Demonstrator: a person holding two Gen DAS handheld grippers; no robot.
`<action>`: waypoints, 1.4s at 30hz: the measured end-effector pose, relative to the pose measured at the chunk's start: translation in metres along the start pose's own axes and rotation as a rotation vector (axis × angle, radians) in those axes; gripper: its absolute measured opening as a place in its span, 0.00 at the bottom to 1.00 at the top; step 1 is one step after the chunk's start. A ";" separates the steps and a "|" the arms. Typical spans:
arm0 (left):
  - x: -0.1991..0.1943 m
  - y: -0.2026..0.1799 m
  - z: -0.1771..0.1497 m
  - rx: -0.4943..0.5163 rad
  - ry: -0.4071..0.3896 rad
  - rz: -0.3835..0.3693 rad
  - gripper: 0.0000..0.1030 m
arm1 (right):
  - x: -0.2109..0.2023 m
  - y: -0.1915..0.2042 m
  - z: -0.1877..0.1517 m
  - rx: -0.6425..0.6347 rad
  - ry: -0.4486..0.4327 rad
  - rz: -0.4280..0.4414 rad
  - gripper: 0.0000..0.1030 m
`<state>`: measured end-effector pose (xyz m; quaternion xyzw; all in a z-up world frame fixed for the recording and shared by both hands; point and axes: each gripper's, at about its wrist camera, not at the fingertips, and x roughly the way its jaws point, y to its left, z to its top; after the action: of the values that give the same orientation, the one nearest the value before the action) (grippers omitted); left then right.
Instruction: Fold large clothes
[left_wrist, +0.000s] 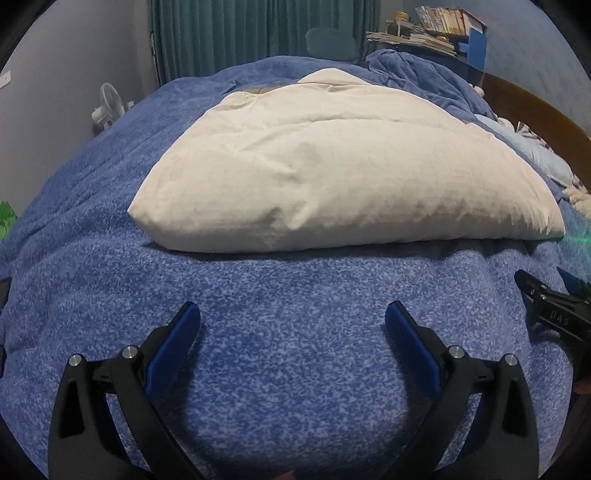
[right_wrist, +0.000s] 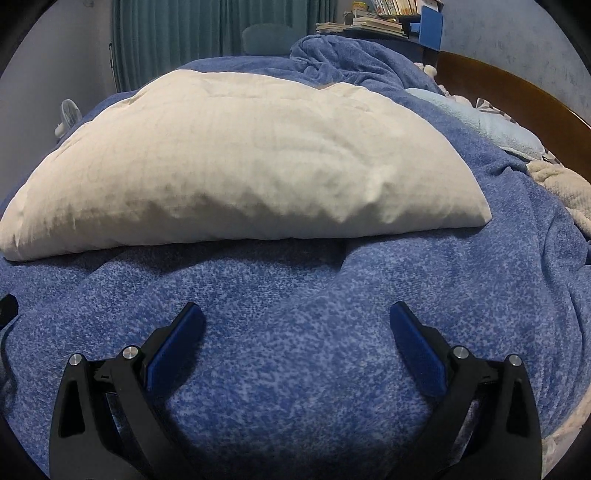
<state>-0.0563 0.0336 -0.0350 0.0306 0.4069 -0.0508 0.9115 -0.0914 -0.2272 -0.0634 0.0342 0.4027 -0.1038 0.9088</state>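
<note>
Both hand-held grippers hover over the blue blanket (left_wrist: 288, 350) at 6 o'clock, the left hand-held gripper (left_wrist: 292, 317) and right hand-held gripper (right_wrist: 297, 317) each with jaws spread wide and nothing between them. Toward 12 o'clock the white padded garment (left_wrist: 332, 170) lies on the bed, its near edge a thick rounded fold resting on the blanket. That thickness is the likely trouble: jaws may pinch only the top layer, so the fold opens when lifted, or catch the fuzzy blanket beneath and drag it along. Uneven lifting between the two sides would probably skew the next fold, and the crumpled bedding (right_wrist: 332, 59) at 1 o'clock leaves little flat room.
</note>
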 end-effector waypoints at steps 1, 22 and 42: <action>0.000 -0.002 -0.001 0.009 0.000 0.002 0.93 | 0.000 0.000 0.000 0.000 0.001 0.000 0.95; 0.005 -0.002 0.002 0.006 0.013 -0.005 0.93 | 0.007 0.008 0.000 -0.008 0.010 -0.013 0.95; 0.011 0.000 0.002 0.011 0.020 -0.010 0.93 | 0.008 0.014 -0.001 -0.011 0.014 -0.022 0.95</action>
<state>-0.0481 0.0325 -0.0418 0.0341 0.4160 -0.0573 0.9069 -0.0839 -0.2151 -0.0697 0.0254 0.4101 -0.1111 0.9049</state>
